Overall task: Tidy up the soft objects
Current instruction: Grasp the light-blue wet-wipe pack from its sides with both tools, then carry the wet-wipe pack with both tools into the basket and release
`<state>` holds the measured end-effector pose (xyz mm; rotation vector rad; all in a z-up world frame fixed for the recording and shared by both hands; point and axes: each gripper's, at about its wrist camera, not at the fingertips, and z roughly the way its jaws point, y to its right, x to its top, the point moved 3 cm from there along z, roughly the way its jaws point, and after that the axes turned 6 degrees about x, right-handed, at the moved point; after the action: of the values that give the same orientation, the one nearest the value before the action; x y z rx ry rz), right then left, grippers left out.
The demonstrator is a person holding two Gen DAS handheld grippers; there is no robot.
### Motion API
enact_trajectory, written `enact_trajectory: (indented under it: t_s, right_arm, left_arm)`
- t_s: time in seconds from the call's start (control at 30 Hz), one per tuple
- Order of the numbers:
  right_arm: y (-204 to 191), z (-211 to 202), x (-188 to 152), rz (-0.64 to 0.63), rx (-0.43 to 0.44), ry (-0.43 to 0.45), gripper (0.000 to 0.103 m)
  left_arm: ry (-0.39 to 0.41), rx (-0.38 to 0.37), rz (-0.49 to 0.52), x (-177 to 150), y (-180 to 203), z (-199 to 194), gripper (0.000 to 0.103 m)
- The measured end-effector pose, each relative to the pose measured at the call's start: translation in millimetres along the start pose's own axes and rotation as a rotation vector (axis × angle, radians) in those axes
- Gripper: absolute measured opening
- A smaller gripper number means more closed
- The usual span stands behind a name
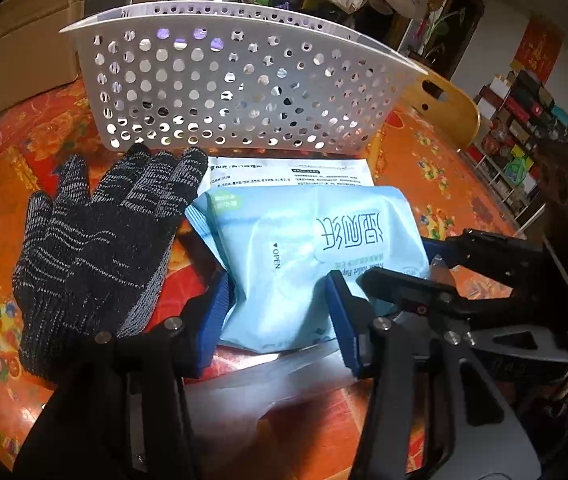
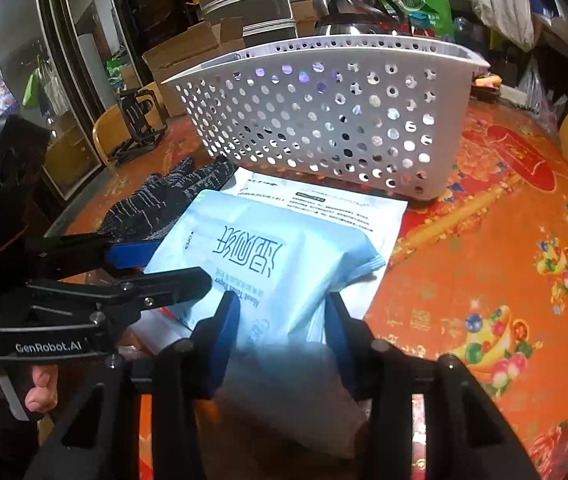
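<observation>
Pale blue soft wet-wipe pack (image 1: 295, 256) hides white printed packet (image 1: 323, 172); left tongs (image 1: 280, 312) and right tongs (image 2: 282, 332) both pinch it; white perforated plastic basket (image 1: 236, 92) behind.

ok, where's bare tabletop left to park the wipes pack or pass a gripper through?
Free: the tablecloth right of the wipes pack and white basket. A smaller strip lies left of the black glove. Crowded: the middle, where glove, pack and the white pouch beneath it sit right against the basket, with left gripper and right gripper straddling the pack.
</observation>
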<state>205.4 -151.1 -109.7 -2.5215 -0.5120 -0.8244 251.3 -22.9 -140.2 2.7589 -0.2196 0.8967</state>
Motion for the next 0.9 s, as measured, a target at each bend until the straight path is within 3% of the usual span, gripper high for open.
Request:
enact_trajectory:
  t_s: [0.2, 0.4, 0.9]
  right_arm:
    - [-7, -1, -2, -0.035, -0.047, 0.018, 0.04]
    - [-10, -10, 2, -0.051, -0.056, 0.051, 0.037]
    - [-27, -80, 35, -0.108, -0.083, 0.199, 0.035]
  left_arm:
    - [0.018, 0.049, 0.031, -4, 7, -1, 0.044]
    - [0.066, 0.034, 0.018, -6, 9, -11, 0.043]
    - [0.202, 0.033, 0.059, 23, 35, -81, 0.043]
